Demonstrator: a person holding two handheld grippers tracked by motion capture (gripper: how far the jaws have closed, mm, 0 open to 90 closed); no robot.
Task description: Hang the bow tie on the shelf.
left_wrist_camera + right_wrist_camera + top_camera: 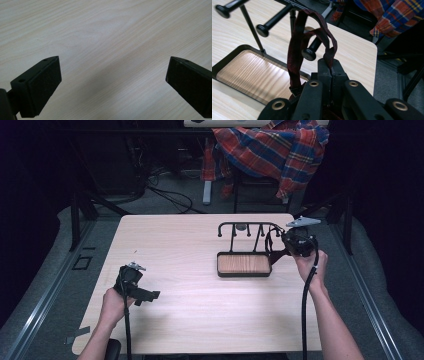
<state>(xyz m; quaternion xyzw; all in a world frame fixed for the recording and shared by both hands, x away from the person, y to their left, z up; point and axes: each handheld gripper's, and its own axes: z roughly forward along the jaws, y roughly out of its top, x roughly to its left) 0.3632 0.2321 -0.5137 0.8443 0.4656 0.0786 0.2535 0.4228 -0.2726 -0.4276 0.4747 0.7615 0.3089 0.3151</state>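
A black peg rack (244, 226) rises from a wooden tray base (244, 264) right of the table's middle. My right gripper (331, 67) is shut on a dark red strap (294, 50), whose loop arches up over a knob-ended peg (309, 53); the knob shows inside the loop. From the high view the right gripper (280, 251) sits at the rack's right end, jaws pointing left. Over bare tabletop (100, 30), my left gripper (113, 72) is open with nothing between its jaws. In the high view the left gripper (149, 296) hangs near the table's front left.
A plaid cloth (272, 147) hangs over a chair behind the table, with cables (170, 195) on the floor beside it. The table's right back corner (372, 47) lies close behind the rack. Dark frame posts (75, 220) stand at both sides.
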